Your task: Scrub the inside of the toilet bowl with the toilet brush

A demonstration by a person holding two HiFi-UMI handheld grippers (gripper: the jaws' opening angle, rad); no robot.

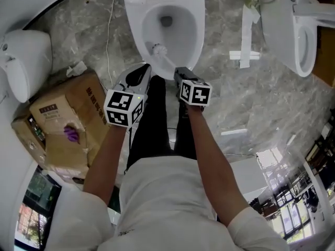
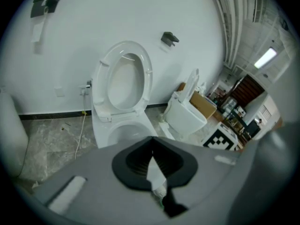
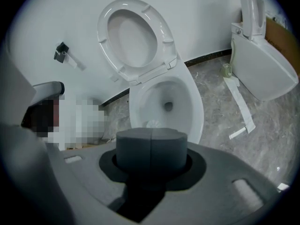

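1. The toilet brush [image 1: 159,49] had its white head low inside the toilet bowl [image 1: 197,33], by the near wall. Its dark handle ran back to the right gripper [image 1: 180,73], which was clenched on it.
2. The left gripper [image 1: 140,75] hung just beside the bowl's near-left rim with its jaws pressed together and nothing between them.
3. A cardboard box [image 1: 63,114] with a purple object [image 1: 71,135] on it sat on the marble floor [image 1: 235,103] at the left. A thin cable [image 1: 109,35] trailed beside the bowl. Paper strips [image 1: 245,33] lay between the bowl and a second toilet [image 1: 285,25] at the right.
4. Only the head view showed the box top. The left gripper view alone showed the raised seat [image 2: 148,74] against the wall and a dark bracket [image 2: 169,38]. In the right gripper view the closed jaws hid the handle, leaving the bristles and the drain [image 3: 168,106] visible.
5. The print on the box was too small to read.
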